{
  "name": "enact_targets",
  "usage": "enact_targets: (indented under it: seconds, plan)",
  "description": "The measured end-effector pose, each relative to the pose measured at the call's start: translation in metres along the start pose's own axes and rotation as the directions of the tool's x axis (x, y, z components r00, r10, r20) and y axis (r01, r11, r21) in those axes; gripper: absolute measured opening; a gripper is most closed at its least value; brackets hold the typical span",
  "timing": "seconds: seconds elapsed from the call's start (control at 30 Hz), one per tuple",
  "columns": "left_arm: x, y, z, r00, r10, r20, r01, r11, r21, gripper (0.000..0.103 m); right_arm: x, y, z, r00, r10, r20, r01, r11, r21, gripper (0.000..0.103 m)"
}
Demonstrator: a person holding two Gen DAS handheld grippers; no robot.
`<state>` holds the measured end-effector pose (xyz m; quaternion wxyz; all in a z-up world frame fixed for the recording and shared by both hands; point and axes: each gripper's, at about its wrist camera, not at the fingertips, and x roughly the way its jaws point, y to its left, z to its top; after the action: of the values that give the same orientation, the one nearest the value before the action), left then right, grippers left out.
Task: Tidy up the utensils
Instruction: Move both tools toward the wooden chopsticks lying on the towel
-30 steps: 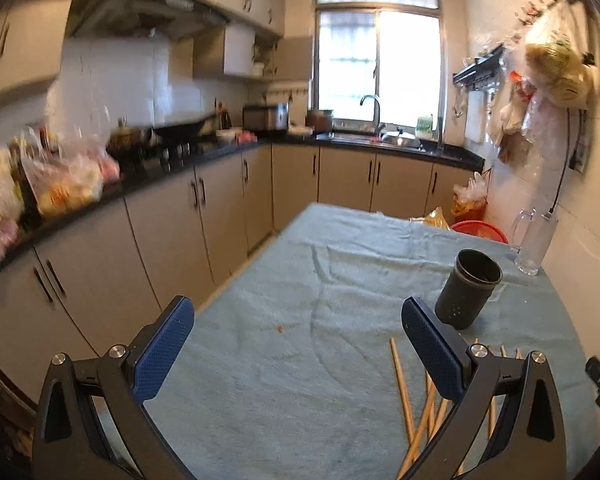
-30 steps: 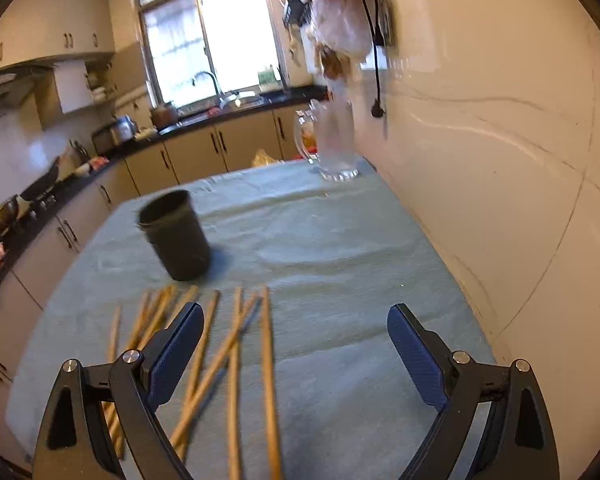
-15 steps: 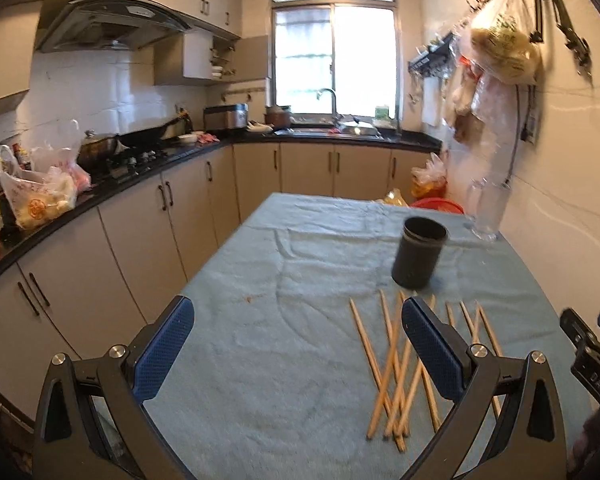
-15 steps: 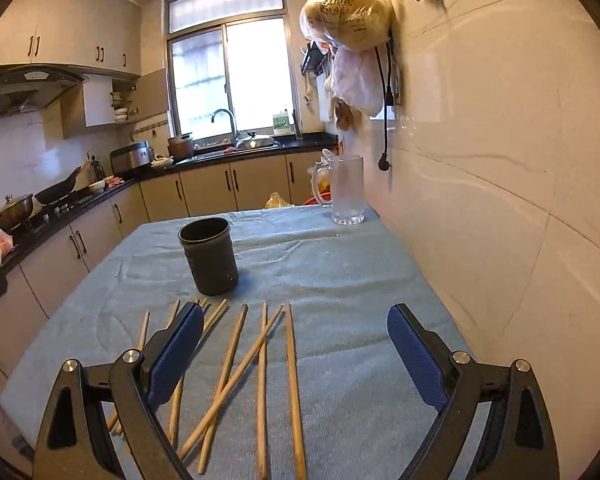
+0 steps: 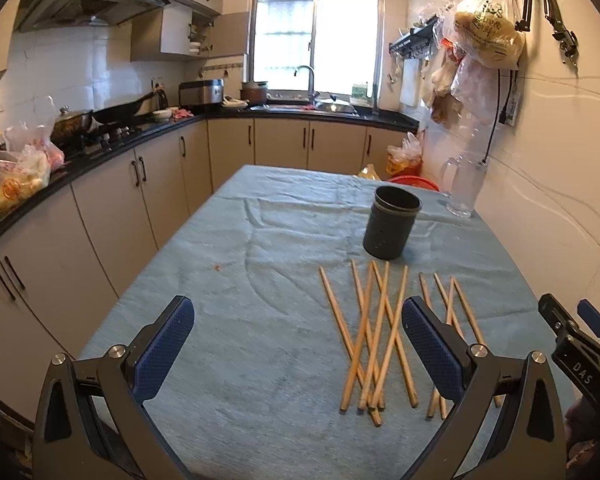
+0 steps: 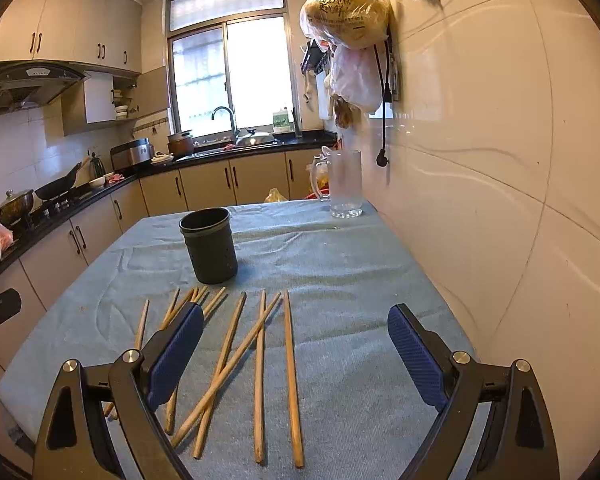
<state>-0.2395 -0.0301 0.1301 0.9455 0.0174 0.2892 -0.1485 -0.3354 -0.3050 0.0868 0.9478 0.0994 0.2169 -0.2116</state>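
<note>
- My left gripper [image 5: 298,344] hangs over bare blue tablecloth [image 5: 260,320] at the left, jaws spread wide with nothing between them
- Just right of it, the wooden chopsticks [image 5: 374,336] lie loose on the cloth, several crossed in a heap and a few more straight ones beside them, all short of the dark holder cup [image 5: 392,228], which stands upright and looks empty from here
- I judge the sticks light, stiff and thin, inclined to roll and to pivot in the pads if pinched off-centre; I'd take one near its middle, starting with a stick that lies clear of the pile
- My right gripper [image 6: 296,352] sits over the straighter sticks, likewise released and empty, its left pad above the heap
- Far right, a glass mug [image 6: 345,184] stands by the wall, well apart from the sticks
</note>
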Motion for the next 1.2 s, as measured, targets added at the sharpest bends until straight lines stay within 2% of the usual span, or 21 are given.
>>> enact_targets:
  seconds: [0.27,0.6,1.2]
  plan:
    - [0.009,-0.003,-0.003,0.999,-0.028,-0.036,0.028,1.0,0.007,0.103,0.007,-0.005,-0.005,1.0,-0.016,-0.026,0.016,1.0,0.019,0.096]
    - [0.028,0.002,-0.007,0.998,0.012,-0.068,-0.011,1.0,0.013,0.103,0.025,-0.001,-0.013,0.997,-0.001,-0.074,0.002,1.0,0.015,0.096]
    - [0.055,0.009,-0.008,0.991,0.029,-0.129,-0.029,1.0,0.003,0.103,0.044,-0.001,-0.02,0.993,0.003,-0.119,0.001,0.999,0.034,0.096]
